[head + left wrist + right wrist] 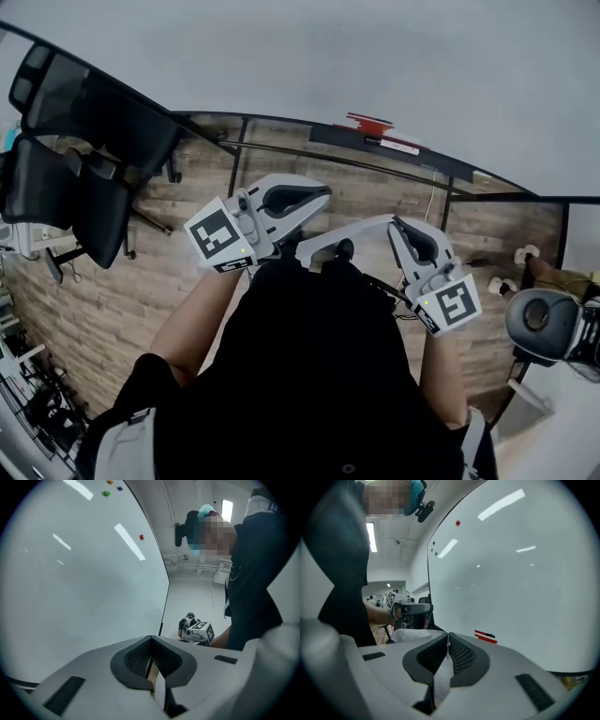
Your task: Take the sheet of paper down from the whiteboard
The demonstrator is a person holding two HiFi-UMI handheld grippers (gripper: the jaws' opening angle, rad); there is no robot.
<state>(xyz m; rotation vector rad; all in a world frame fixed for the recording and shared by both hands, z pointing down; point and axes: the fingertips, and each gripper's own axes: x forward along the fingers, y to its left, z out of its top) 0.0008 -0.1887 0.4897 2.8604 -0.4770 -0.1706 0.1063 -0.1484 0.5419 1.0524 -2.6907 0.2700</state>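
The white sheet of paper (361, 230) hangs off the whiteboard (375, 56) as a curved band between my two grippers, in front of my body. My left gripper (314, 202) is shut on one end of it; in the left gripper view the sheet's edge (159, 691) is pinched between the ribbed pads of the left gripper (151, 654). My right gripper (398, 230) is shut on the other end. In the right gripper view the paper (440, 679) runs down through the shut right gripper (448, 644) and bulges toward the left gripper (410, 609).
The whiteboard (70, 573) stands close ahead, with small magnets (142, 537) near its top and red markers (485, 637) on its tray. Black office chairs (75, 159) stand at the left on the wood floor (122, 300). Another chair (548, 323) is at the right.
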